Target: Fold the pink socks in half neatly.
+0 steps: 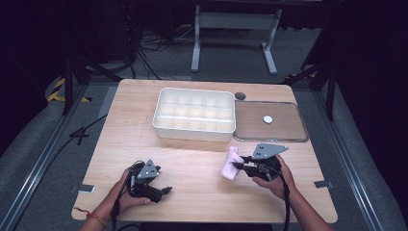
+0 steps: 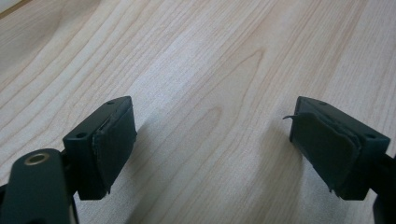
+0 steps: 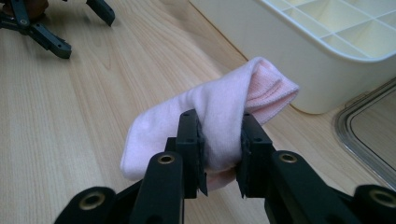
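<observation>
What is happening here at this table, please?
A person works at a wooden table with a gripper in each hand. The right gripper is shut on a folded pink cloth, just in front of a white compartment box. The left gripper is open over bare wood. A clear lid lies beside the box.

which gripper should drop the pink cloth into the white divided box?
Right. The right gripper is already shut on the folded pink cloth, beside the white compartmented plastic box. The left gripper is open over bare wooden table, farther from the box.
</observation>
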Tool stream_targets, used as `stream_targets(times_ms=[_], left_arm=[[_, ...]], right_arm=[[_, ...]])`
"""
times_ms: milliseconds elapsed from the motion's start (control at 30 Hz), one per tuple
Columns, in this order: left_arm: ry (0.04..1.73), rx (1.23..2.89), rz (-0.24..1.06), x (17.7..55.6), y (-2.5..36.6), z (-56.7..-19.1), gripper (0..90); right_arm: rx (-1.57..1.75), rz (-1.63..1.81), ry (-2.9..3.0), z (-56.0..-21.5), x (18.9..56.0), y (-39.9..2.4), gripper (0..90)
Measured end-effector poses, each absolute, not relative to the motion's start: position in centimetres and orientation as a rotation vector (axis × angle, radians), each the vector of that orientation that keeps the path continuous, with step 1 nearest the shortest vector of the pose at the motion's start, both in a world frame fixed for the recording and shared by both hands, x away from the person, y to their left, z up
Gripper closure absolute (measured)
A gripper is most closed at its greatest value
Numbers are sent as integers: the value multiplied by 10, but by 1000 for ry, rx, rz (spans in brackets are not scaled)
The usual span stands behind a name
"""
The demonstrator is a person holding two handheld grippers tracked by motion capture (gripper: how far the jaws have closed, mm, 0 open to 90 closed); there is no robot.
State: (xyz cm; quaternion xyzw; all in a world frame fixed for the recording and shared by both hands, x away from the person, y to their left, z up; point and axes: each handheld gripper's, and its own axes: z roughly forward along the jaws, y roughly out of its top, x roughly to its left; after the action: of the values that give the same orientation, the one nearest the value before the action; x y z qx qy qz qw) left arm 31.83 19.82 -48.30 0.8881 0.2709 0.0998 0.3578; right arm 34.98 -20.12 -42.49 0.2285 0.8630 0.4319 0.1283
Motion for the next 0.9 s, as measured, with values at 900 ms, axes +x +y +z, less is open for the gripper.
stream_targets(times_ms=[900], left_arm=[[695, 2293, 262, 322, 197, -483, 146]], right_arm=[[692, 1301, 2343, -397, 359, -222, 743]])
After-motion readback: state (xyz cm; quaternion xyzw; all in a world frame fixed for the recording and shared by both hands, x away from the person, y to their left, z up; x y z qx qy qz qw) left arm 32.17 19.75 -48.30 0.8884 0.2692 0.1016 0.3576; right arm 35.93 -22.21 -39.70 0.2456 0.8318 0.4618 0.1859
